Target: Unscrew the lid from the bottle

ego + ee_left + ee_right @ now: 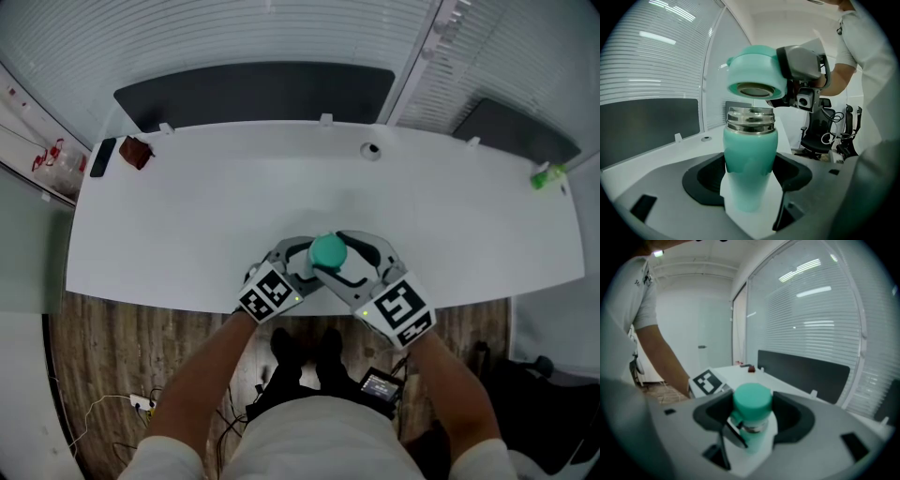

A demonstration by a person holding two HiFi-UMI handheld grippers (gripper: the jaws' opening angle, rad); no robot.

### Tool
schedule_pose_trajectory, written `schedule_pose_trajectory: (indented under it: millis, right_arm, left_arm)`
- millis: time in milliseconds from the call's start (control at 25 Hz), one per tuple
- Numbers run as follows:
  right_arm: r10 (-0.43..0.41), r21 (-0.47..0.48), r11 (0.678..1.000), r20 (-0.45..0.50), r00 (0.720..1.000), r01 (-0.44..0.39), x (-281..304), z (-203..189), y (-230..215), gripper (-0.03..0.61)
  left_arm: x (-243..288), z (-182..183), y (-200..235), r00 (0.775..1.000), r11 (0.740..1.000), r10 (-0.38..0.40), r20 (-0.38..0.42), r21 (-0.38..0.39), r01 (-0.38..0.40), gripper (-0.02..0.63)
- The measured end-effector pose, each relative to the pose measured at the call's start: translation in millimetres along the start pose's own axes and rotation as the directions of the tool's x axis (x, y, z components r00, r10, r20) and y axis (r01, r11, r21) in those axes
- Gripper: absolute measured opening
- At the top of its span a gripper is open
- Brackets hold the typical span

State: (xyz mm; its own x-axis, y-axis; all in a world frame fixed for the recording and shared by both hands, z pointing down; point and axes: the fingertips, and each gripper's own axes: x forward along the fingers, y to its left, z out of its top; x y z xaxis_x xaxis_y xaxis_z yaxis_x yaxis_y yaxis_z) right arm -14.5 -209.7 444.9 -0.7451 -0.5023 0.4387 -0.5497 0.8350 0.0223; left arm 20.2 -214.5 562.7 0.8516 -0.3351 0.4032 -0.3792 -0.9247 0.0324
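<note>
A teal bottle (750, 164) with a bare steel threaded neck (751, 119) stands upright between the jaws of my left gripper (750, 187), which is shut on its body. The teal lid (754, 77) hangs a little above the neck, apart from it, open side down. My right gripper (752, 420) is shut on that lid (752, 401). In the head view the lid (328, 251) hides the bottle, with the left gripper (292, 267) and right gripper (361, 267) meeting around it near the front edge of the white table (187, 216).
At the table's far left lie a black phone (102, 157) and a red-brown object (136, 152). A cable grommet (372, 150) sits at the back, a green object (546, 175) at the far right. An office chair (820, 131) stands beyond the table.
</note>
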Motion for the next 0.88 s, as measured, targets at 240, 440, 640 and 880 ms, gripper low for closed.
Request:
schedule_pose_trajectory:
  millis: [240, 440, 640, 880]
  right_arm:
    - [-0.01, 0.006, 1.0, 0.009, 1.0, 0.01, -2, 2, 0, 0.281]
    - [-0.016, 0.012, 1.0, 0.011, 1.0, 0.015, -3, 2, -2, 0.281]
    - [-0.027, 0.017, 1.0, 0.017, 1.0, 0.026, -3, 4, -3, 0.281]
    - [-0.041, 0.032, 0.999, 0.031, 0.999, 0.04, -6, 8, -7, 0.281]
  left_arm:
    - [-4, 0, 2, 1.0, 1.0, 0.021, -0.006, 0.022, -0.021, 0.313]
    - [-8, 3, 2, 1.0, 0.999, 0.031, 0.002, 0.028, -0.031, 0.318]
    - [-12, 6, 3, 0.999, 0.999, 0.037, 0.012, 0.028, -0.037, 0.319]
    - [-21, 10, 3, 0.999, 0.999, 0.046, 0.027, 0.025, -0.047, 0.319]
